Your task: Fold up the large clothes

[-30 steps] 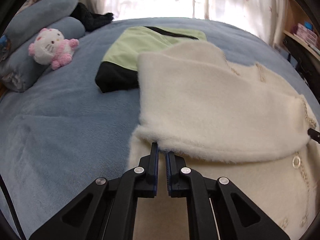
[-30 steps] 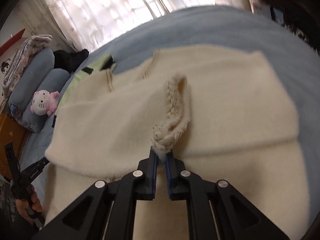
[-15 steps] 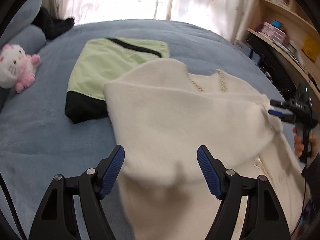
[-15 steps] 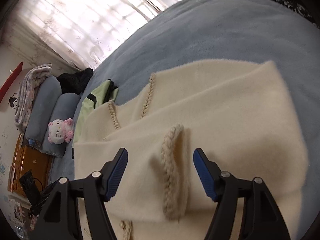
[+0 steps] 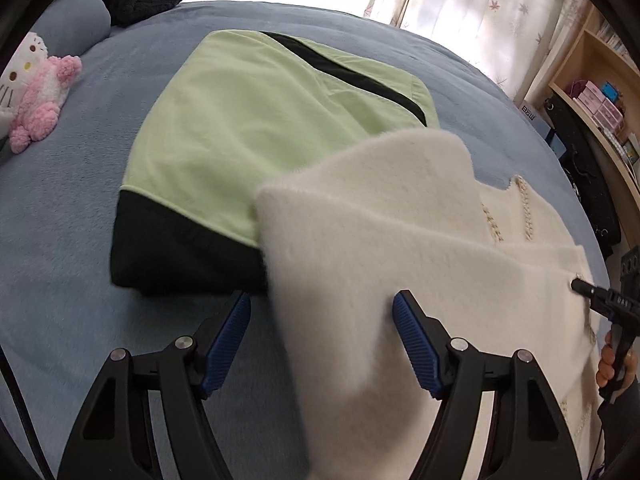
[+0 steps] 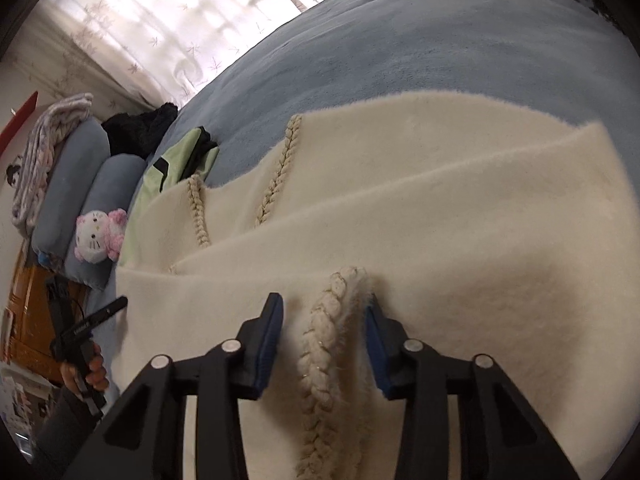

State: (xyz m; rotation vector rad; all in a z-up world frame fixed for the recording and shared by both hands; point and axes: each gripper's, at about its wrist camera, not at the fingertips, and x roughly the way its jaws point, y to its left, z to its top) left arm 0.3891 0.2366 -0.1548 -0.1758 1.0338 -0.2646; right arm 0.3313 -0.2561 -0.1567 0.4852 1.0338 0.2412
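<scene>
A cream fuzzy cardigan (image 5: 400, 248) lies folded on the blue bed (image 5: 60, 240). My left gripper (image 5: 322, 320) hovers over its left folded edge. The jaws are wide but closing, the edge lies between them, and the pads do not press on it. In the right wrist view the cardigan (image 6: 400, 208) fills the middle. A raised ridge of its braided trim (image 6: 324, 344) stands between the closing jaws of my right gripper (image 6: 324, 320), with gaps still showing beside the pads. Each gripper also shows in the other's view, held by a hand.
A folded green and black garment (image 5: 260, 120) lies partly under the cardigan's far left corner. A pink and white plush toy (image 5: 36, 92) and grey-blue pillows (image 6: 72, 184) sit at the head of the bed. Shelves (image 5: 600, 92) stand at the right, curtains behind.
Both grippers were shut on the cardigan's folded edge and have let it go and opened. The left one has swung left toward the green garment. The right jaws have narrowed around the braid.
</scene>
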